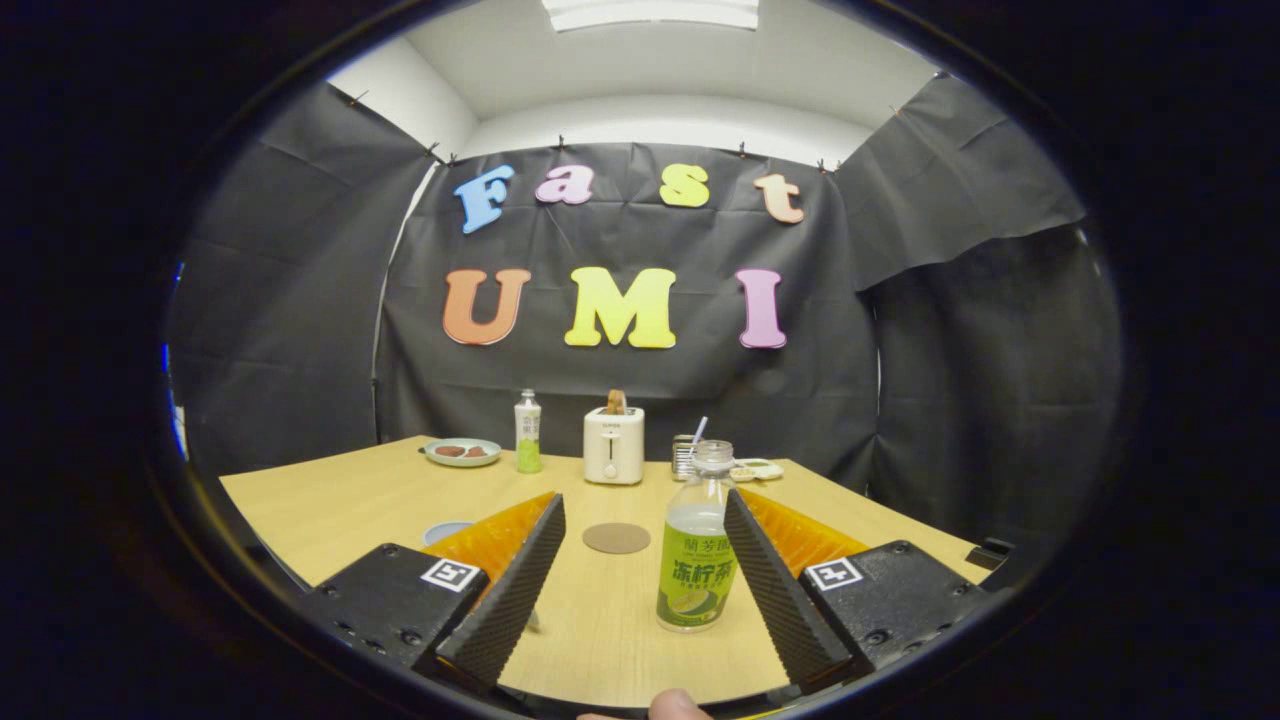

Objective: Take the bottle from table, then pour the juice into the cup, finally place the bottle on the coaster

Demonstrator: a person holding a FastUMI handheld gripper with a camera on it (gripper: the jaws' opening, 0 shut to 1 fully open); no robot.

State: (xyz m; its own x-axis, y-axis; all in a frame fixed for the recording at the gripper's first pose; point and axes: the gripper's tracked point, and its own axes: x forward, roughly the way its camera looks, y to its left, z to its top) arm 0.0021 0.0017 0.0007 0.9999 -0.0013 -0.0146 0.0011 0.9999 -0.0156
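The gripper (645,510) has its two fingers spread wide apart, and they hold nothing. Between them, close to the inner face of the right finger (775,580), stands the bottle (697,545) upright on the wooden table (340,500). It is a clear plastic bottle without a cap, with a green label on its lower part. Whether the right finger touches it I cannot tell; the left finger (510,590) is well apart from it.

The round brown coaster (616,538) lies flat on the table just beyond the fingers, to the left of the bottle and between the two finger tips. A pale blue cup (445,530) is partly hidden behind the left finger; only its rim is seen.

Further back on the table there is a white toaster (614,446) with a slice of bread in its slot. To its left stand a second bottle (527,432) and a plate (462,452) with some food. To its right is a metal can (684,456) with a straw, and a small dish (757,468) beside it.

At the near edge, below the fingers, a fingertip (672,706) of a person is visible.
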